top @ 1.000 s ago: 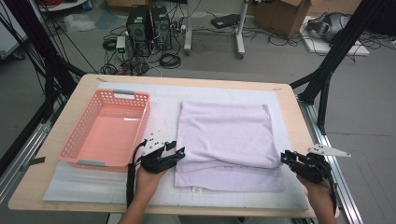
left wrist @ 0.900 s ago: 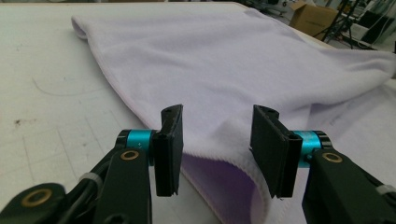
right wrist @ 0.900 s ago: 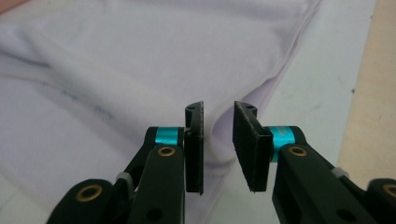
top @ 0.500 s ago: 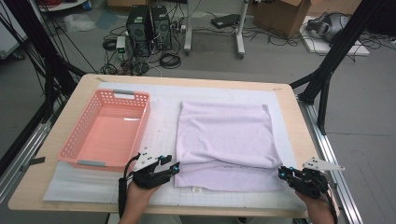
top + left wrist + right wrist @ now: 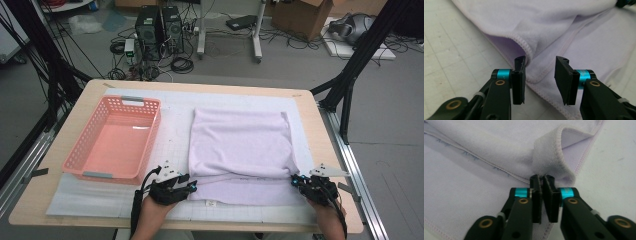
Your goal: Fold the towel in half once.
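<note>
A pale lilac towel (image 5: 239, 152) is lying on a white mat (image 5: 90, 197) printed with a faint grey grid, and pink stitching is running along the towel's hems. Left of the towel, a salmon-pink basket (image 5: 116, 139) with a lattice of small holes is sitting on the same mat. The surface (image 5: 35, 200) is showing light tan wood around the mat. At the towel's near corners, the left tool (image 5: 540, 75) and right tool (image 5: 543, 195) are showing black jaws with turquoise collars and brass-coloured rivets.
</note>
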